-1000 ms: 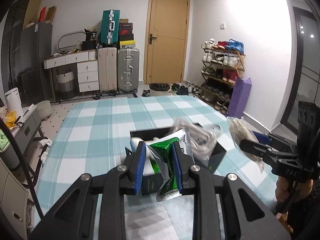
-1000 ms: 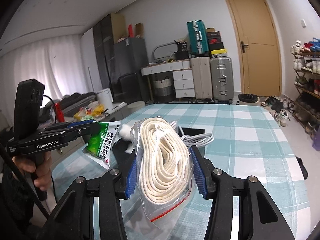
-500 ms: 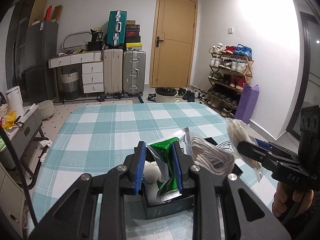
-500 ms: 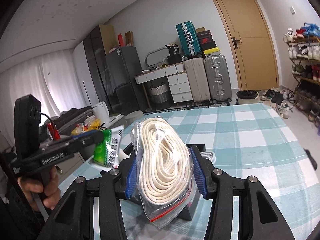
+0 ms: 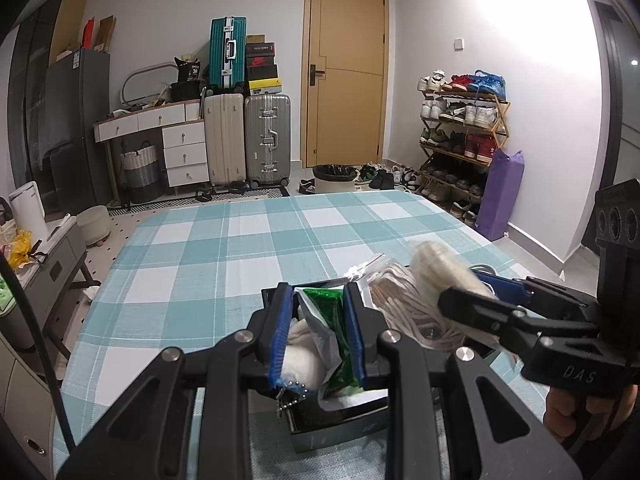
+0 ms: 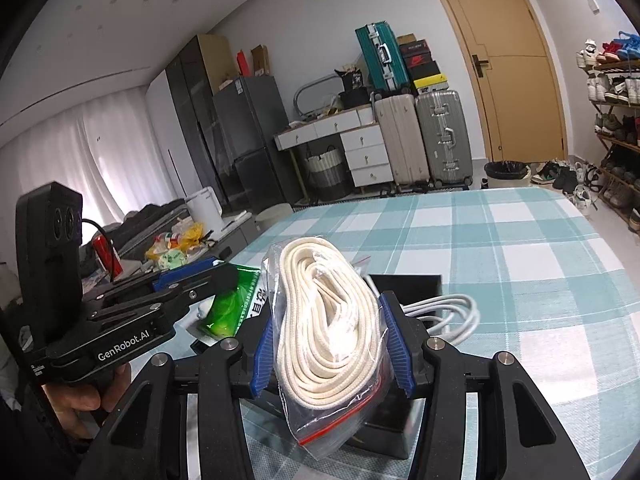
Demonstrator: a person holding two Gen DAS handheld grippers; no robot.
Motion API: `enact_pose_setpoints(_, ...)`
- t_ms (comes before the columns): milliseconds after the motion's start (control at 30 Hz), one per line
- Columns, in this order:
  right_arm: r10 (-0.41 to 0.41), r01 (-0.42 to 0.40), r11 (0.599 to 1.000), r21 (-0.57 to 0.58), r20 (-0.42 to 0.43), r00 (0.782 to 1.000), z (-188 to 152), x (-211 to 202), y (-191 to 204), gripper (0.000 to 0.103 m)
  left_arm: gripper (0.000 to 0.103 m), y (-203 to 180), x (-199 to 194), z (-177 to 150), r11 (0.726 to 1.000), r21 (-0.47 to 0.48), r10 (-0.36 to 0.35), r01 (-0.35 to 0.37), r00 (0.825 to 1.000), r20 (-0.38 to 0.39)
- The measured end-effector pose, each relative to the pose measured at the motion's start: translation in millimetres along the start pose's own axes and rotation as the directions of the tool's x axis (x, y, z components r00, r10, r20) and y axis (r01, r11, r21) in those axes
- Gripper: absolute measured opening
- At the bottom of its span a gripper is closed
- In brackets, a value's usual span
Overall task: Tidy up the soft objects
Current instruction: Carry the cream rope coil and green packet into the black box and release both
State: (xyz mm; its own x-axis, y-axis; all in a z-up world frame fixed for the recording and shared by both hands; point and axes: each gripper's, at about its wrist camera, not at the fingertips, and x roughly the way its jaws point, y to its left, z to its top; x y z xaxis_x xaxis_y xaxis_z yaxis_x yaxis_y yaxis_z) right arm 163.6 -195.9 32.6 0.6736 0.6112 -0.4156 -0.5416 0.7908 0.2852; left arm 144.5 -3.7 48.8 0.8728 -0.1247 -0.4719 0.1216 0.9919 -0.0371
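Left gripper (image 5: 318,332): blue pads closed on a green packet (image 5: 334,320), held over a black box (image 5: 340,420). The packet's lower end was crumpled and hung into the box.

Right gripper (image 6: 330,344): pads pressed against both sides of a clear zip bag (image 6: 328,360) with a red seal strip, gripped over the box (image 6: 384,424). The bag held a coil of cream rope (image 6: 324,320). In the left view this bag was blurred.

Box: open-topped, on a teal-and-white checked cloth (image 5: 224,264). Inside, a white fluffy item (image 5: 300,356) with a short bead chain (image 5: 290,398) lay beneath the left pads. A second bag of cream cord (image 5: 400,300) lay in the box's right part, and a white cable (image 6: 444,316) looped over its right edge onto the cloth. The box floor was mostly hidden by the grippers and held items; anything deeper could not be made out.

Hands: only fingers showed, at the lower frame edges, around each gripper's handle (image 6: 80,396).

Beyond the table: a bin (image 5: 334,178) with a black liner, by a wooden door (image 5: 346,76); two upright suitcases (image 5: 248,140), a teal one (image 5: 227,52) on top; a shoe rack (image 5: 460,136), right.
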Motion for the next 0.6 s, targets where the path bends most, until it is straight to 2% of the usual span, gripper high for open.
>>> enact_pose_setpoints(300,-0.028,0.027,0.999,-0.038,-0.032,0.999,-2.7,18.2,7.3,0.049,0.024,-0.7,7.6,-2.3,1.0,0.011,-0.003,0.003,1.0,-0.013)
enact_pose_setpoints(600,-0.113,0.107,0.986,-0.132,-0.038,0.993,-7.1,24.0,13.4,0.048,0.025,-3.1,15.4,-7.4,1.0,0.03,-0.001,0.002,0.999,-0.041)
